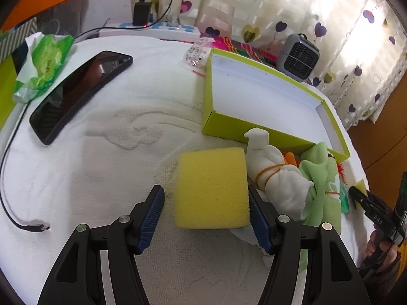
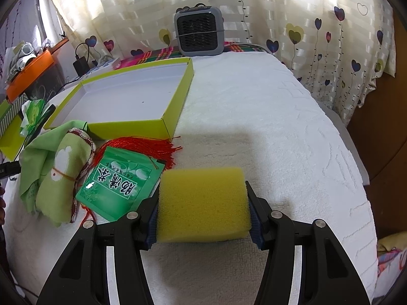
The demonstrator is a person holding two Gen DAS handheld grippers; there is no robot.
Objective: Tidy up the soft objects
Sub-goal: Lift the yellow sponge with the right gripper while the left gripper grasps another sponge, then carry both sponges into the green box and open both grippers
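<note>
My left gripper (image 1: 204,193) is open around a yellow sponge (image 1: 212,188) that lies on the white towel. Its right pad is at the sponge's side and its left pad stands clear. Beside this sponge lie a white rolled cloth (image 1: 274,178) and a green rolled towel (image 1: 323,190), each bound with a rubber band. My right gripper (image 2: 202,203) is shut on a second yellow sponge (image 2: 203,203), both pads pressing its sides. To its left lie a green packet (image 2: 119,180), a red tassel (image 2: 152,147) and the green rolled towel (image 2: 58,178). The lime box (image 2: 132,127) behind them holds nothing.
A black phone (image 1: 78,89), a green tissue pack (image 1: 43,63) and a loose USB cable (image 1: 38,227) lie at the left. A power strip (image 1: 152,29) with a charger sits at the back. A small grey fan (image 2: 199,33) stands by the curtain. The bed's edge drops off at the right.
</note>
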